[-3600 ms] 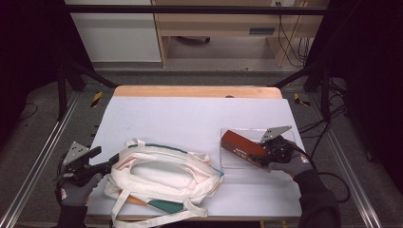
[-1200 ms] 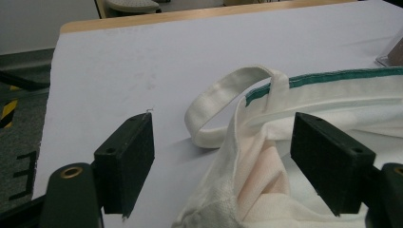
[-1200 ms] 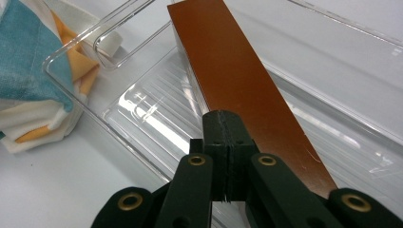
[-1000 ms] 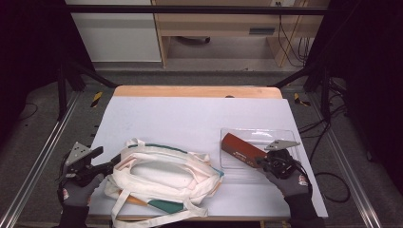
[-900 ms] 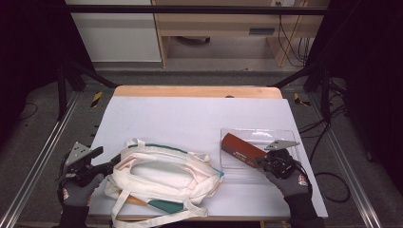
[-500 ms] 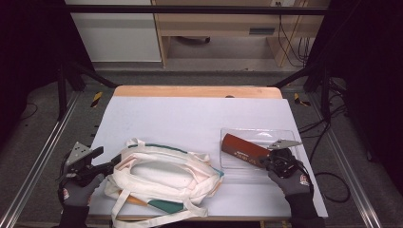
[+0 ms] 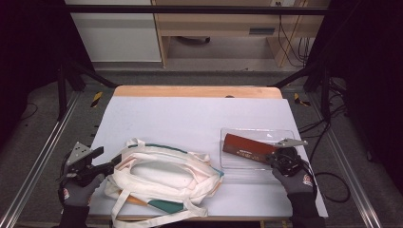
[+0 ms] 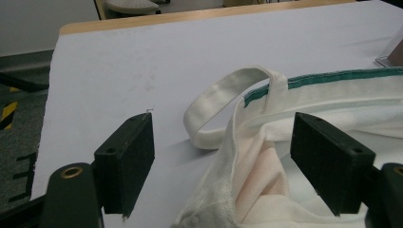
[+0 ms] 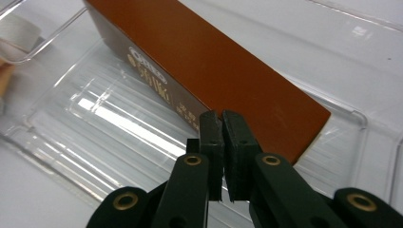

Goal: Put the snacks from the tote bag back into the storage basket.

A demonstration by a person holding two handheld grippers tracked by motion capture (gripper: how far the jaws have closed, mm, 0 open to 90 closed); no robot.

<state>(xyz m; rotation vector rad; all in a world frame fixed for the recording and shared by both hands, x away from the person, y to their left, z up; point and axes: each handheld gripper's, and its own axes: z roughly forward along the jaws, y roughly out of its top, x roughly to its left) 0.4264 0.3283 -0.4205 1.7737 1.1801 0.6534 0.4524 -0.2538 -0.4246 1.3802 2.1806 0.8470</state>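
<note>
A cream tote bag [image 7: 166, 175] with green trim lies flat at the near left of the table. My left gripper [image 7: 105, 160] is open at the bag's left edge. In the left gripper view its jaws [image 8: 233, 166] straddle the bag's rim cloth [image 8: 256, 190] without pressing it, and a handle loop [image 8: 223, 95] lies just beyond. A long reddish-brown box [image 7: 247, 148] lies in a clear plastic tray [image 7: 280, 135] at the right. My right gripper [image 7: 273, 159] is at the box's near right corner [image 9: 214, 71]. Its pads [image 9: 222, 128] are shut, with only a thin slit and nothing between them.
The white table surface [image 7: 190, 114] stretches back to a wooden far edge [image 7: 195, 91]. Metal frame rails run along both sides, and cables lie on the floor at the right. A wooden cabinet stands beyond the table.
My right gripper has drifted slightly rightward by the box's near end. The left gripper, the bag and the box stay where they were.
</note>
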